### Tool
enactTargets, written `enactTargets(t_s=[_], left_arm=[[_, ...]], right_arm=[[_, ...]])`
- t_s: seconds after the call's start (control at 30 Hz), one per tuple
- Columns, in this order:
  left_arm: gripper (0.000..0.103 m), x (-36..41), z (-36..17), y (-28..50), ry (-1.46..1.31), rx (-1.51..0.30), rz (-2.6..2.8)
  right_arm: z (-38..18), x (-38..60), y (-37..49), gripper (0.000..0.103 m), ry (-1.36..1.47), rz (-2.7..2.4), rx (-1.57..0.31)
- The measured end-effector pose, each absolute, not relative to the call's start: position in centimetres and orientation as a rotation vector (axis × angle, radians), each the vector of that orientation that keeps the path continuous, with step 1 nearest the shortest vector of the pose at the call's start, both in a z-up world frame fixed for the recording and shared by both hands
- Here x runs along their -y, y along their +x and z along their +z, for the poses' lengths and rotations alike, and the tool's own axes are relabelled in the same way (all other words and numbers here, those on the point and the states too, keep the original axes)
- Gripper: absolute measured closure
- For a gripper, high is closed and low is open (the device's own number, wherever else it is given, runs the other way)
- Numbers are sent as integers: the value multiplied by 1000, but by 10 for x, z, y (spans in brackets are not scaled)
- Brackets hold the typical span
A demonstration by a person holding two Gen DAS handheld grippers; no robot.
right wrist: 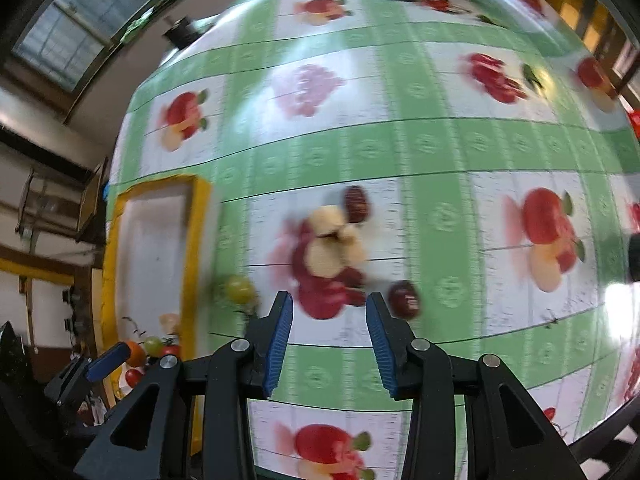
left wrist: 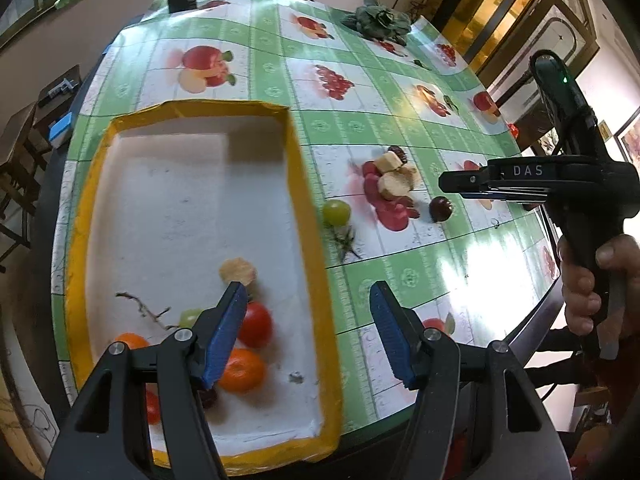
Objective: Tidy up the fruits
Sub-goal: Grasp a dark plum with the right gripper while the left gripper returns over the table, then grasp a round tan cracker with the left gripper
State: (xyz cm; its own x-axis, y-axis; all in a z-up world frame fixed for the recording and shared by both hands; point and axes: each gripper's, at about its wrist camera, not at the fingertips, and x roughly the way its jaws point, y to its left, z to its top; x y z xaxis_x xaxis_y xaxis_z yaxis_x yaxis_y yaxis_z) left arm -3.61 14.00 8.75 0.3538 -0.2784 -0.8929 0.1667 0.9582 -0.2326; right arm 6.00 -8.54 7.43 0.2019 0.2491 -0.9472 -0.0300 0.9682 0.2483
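Both handheld grippers are showing black plastic frames with triangular cut-outs and silver round screws. Ribbed blue rubber fingers (left wrist: 226, 336) are tipping each. The right gripper (left wrist: 452, 181) is bearing white "DAS" lettering, a glowing green light and a black cable.

Bright daylight, heavy fisheye curvature, and blur in the right wrist view.
Glare whitens the glossy tablecloth (left wrist: 476, 272) near its right edge; the left wrist view is mostly sharp, while motion smears the right's printed fruit; dark vignette fills all corners.
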Motion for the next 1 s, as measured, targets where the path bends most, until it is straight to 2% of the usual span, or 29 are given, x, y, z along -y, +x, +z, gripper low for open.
enactTargets(t_s=[0.27,0.57,0.67,0.73,1.0], left_arm=[[40,-105,92,-26,-79,-1170,-332],[40,-71,83,-12,-21,-1201,-344],[40,-61,79,-4,3,-1198,-339],[40,-54,77,2,22,-1193,-341],[41,-15,57,37,135,-1174,-367]], right_arm=[[59,118,64,62,248,155,-1380],[29,110,69,63,215,180,-1415],[21,108,71,68,191,186,-1428],[19,109,71,76,164,185,-1426],[19,139,69,76,218,190,-1425]])
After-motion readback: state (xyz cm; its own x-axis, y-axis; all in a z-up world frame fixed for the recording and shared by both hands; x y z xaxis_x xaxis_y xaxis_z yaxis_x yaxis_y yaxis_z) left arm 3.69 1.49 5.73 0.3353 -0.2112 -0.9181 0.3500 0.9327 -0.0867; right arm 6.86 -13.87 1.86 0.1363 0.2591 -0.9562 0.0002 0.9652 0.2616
